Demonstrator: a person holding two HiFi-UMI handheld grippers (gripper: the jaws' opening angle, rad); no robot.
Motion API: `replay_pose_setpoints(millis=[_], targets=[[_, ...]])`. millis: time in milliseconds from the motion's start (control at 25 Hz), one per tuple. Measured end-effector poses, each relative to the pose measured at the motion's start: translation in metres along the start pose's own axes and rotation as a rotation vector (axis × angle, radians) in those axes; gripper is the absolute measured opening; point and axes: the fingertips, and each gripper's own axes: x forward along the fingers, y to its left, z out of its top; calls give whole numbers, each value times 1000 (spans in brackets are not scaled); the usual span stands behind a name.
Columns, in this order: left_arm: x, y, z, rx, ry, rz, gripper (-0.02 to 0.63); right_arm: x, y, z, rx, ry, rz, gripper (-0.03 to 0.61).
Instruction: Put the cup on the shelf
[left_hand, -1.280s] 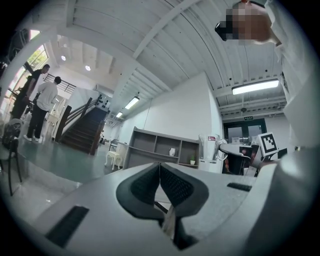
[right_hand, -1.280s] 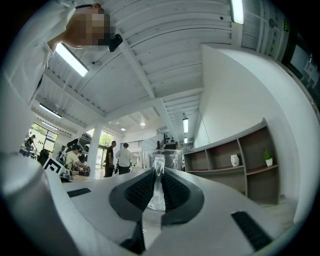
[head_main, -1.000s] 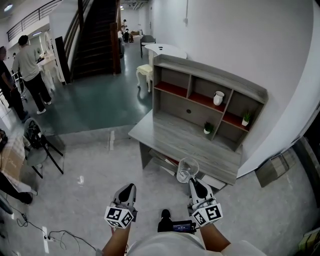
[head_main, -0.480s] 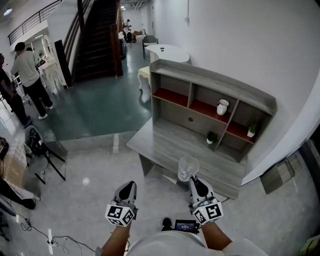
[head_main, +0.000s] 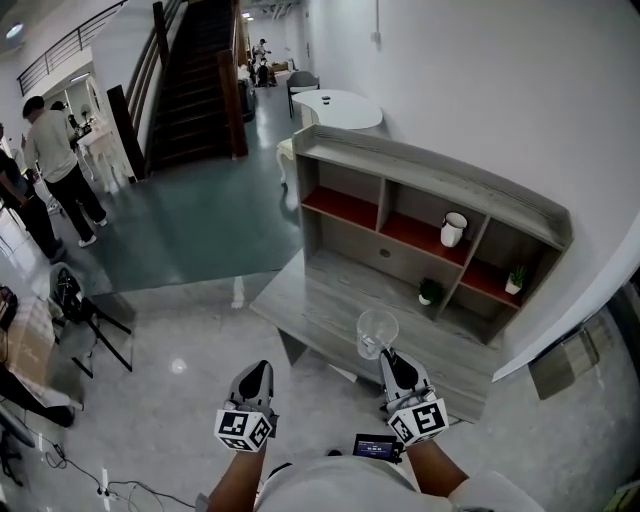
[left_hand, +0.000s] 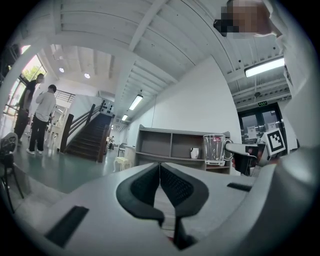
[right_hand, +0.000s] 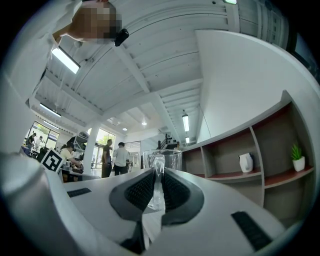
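Note:
A clear glass cup (head_main: 376, 333) hangs upright in front of the desk, held by its handle in my right gripper (head_main: 391, 360). In the right gripper view the handle (right_hand: 156, 181) is pinched between the shut jaws, the cup body beyond them. My left gripper (head_main: 254, 380) is shut and holds nothing; from the left gripper view the cup (left_hand: 214, 149) shows off to the right. The grey shelf unit (head_main: 430, 178) with red boards stands on the desk (head_main: 330, 292) ahead, several open compartments facing me.
A white mug (head_main: 453, 229) sits in the middle upper compartment, a small plant (head_main: 516, 279) in the right one, another plant (head_main: 429, 291) on the desk. A staircase (head_main: 190, 75), people (head_main: 55, 150) and a tripod stool (head_main: 85, 305) are at the left.
The view has moved toward the desk; shelf and desk sit lower and nearer in the frame. The cup stays in the right gripper, now over the desk's front edge.

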Motion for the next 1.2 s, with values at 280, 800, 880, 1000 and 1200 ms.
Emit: replay_pose_setpoints(millis=[280, 800, 880, 1000, 1200], targets=[[33, 11, -4, -6, -11, 19, 12, 29, -21, -9, 19, -12, -3, 46], [108, 51, -20, -58, -5, 0, 12, 91, -51, -31, 3, 0, 4, 46], [124, 60, -21, -61, 0, -14, 12, 107, -56, -35, 2, 1, -6, 46], [150, 78, -18, -59, -2, -38, 12, 134, -63, -39, -5, -2, -20, 46], [196, 112, -11, -59, 8, -80, 12, 179, -72, -46, -7, -2, -53, 46]])
